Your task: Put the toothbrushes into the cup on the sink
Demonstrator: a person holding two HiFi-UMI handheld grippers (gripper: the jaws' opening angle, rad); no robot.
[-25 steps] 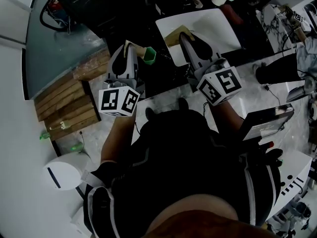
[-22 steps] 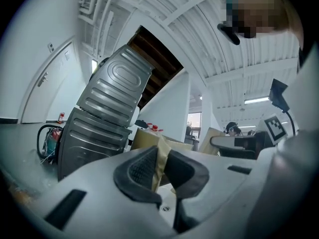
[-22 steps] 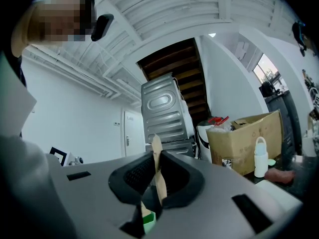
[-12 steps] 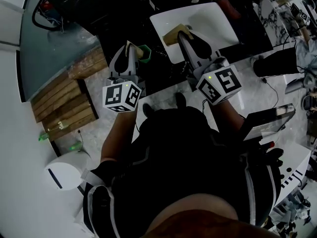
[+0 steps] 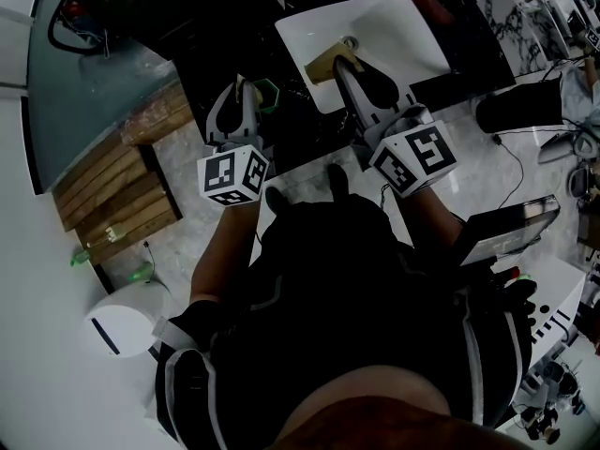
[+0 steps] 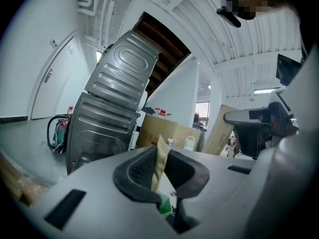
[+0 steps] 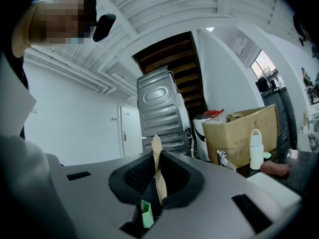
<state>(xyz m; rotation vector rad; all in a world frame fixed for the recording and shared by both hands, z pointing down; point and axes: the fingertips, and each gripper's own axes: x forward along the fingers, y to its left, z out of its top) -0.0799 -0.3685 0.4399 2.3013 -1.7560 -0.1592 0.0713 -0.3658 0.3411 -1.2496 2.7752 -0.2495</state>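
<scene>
White sink [image 5: 405, 34], black counter [image 5: 302, 144]

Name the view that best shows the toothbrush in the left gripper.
The left gripper view: the tan toothbrush stands clamped in the left gripper. The head view shows only its tip above that gripper, near the green cup. The right gripper view shows none of it, only the right gripper shut on a second toothbrush.
</scene>
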